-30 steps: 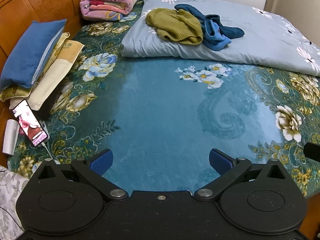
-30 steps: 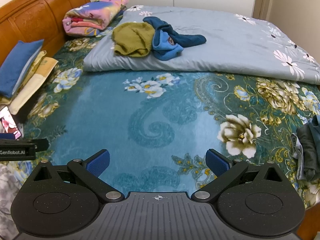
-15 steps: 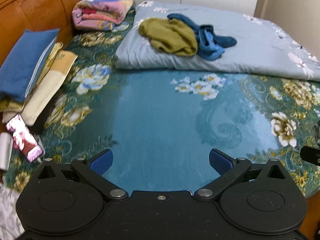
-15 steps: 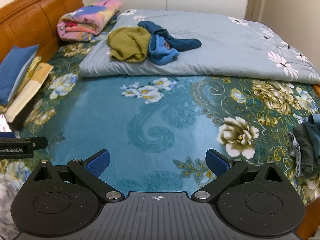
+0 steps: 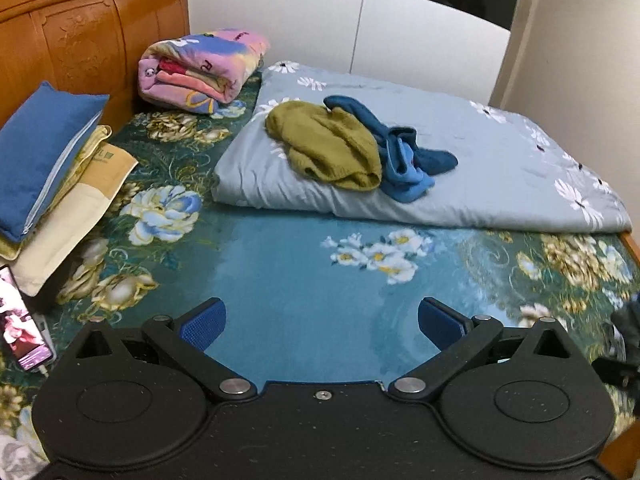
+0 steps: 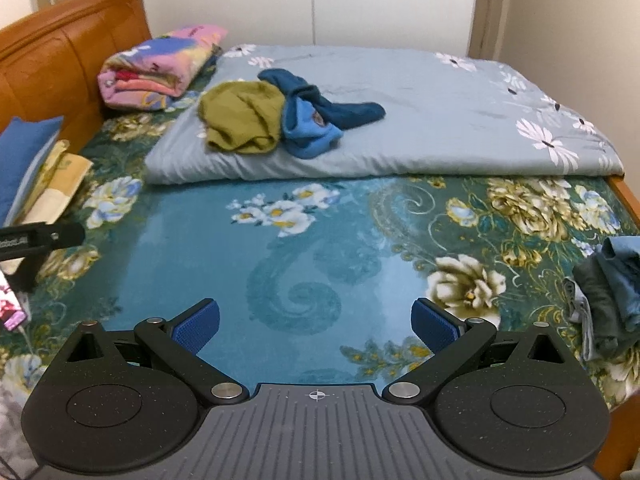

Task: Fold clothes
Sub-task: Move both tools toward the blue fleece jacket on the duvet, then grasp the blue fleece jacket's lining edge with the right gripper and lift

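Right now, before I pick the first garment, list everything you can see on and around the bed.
Sweater: one, olive green, crumpled on the grey quilt, touching the blue garment.
Blue garment: one, two shades of blue, crumpled on the quilt beside the sweater.
Dark clothes: a small pile, grey and teal, at the bed's right edge.
Quilt: one, grey with white flowers, folded across the far half.
Bedspread: one, teal floral, under everything.
Blanket: one, pink and multicoloured, folded by the headboard.
Headboard: one, orange wood, left.
Pillows: blue on top of cream ones, left edge.
Phone: one, screen lit, near left.
Left tongs: open, empty.
Right tongs: open, empty.
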Tool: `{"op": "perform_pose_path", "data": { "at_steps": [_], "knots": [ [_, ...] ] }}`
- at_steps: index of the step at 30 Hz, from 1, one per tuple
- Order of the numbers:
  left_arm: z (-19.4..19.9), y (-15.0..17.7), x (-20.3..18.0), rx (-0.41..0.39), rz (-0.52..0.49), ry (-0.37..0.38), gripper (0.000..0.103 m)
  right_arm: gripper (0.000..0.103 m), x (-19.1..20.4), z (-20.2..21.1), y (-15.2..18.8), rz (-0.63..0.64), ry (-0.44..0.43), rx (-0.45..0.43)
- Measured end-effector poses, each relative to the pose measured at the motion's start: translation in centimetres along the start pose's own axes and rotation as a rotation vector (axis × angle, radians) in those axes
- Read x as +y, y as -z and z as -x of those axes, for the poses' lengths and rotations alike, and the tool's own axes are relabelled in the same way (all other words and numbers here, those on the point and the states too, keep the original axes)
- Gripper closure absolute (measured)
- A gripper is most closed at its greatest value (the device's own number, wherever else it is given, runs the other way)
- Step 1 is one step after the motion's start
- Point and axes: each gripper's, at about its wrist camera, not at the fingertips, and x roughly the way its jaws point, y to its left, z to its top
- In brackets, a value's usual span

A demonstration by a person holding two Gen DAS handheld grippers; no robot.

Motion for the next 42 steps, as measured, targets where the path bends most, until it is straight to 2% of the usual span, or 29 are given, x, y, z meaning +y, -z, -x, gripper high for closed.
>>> {"op": "perform_pose_path", "data": {
  "at_steps": [2,6,10,15,18,23,25,27,29,32,34,38,42],
  "knots": [
    [-1.1,-0.2,-0.8,-0.027,0.0,-0.009,0.002,0.0,-1.3,-1.0,-1.5,-0.012,-0.011,-0.032],
    [-4.6,-1.9,-3.3,0.006,0.002,-0.063,0.002,0.0,-4.8,-4.4,-5.5,-0.074,-0.095,-0.097],
    [-8.4,-4.2,-5.9,0.03,0.042,-0.115,0.002,0.0,-8.4,-9.3,-10.3,-0.14,-0.112,-0.071],
    [-13.0,-6.9,-7.7,0.041,0.148,-0.147,0.002,0.0,-11.4,-16.3,-14.6,-0.149,-0.19,-0.051],
    [-15.4,-7.9,-8.1,0.069,0.19,-0.151,0.002,0.0,-11.4,-21.4,-16.6,-0.097,-0.228,-0.011],
    [-17.7,-7.6,-7.3,0.135,0.176,-0.208,0.002,0.001,-8.9,-29.1,-20.3,-0.069,-0.26,0.029],
    [-18.0,-7.2,-6.3,0.164,0.201,-0.24,0.002,0.007,-7.5,-32.1,-21.6,-0.069,-0.265,0.046],
    [-17.9,-6.7,-5.2,0.184,0.234,-0.278,0.002,0.026,-6.2,-35.0,-22.9,-0.07,-0.27,0.061],
    [-17.7,-6.1,-4.2,0.209,0.26,-0.31,0.002,0.034,-4.8,-38.0,-24.2,-0.07,-0.276,0.077],
    [-17.5,-5.5,-3.0,0.243,0.277,-0.35,0.002,0.036,-2.9,-41.5,-25.4,-0.09,-0.252,0.09],
    [-17.4,-5.3,-2.4,0.257,0.285,-0.365,0.002,0.044,-2.1,-43.5,-25.8,-0.095,-0.233,0.117],
    [-17.1,-5.0,-1.6,0.275,0.315,-0.385,0.002,0.066,-1.3,-46.1,-26.0,-0.088,-0.19,0.165],
    [-17.1,-4.9,-1.4,0.296,0.336,-0.382,0.002,0.087,-2.6,-46.3,-26.2,-0.168,-0.219,0.18]
  ]
}}
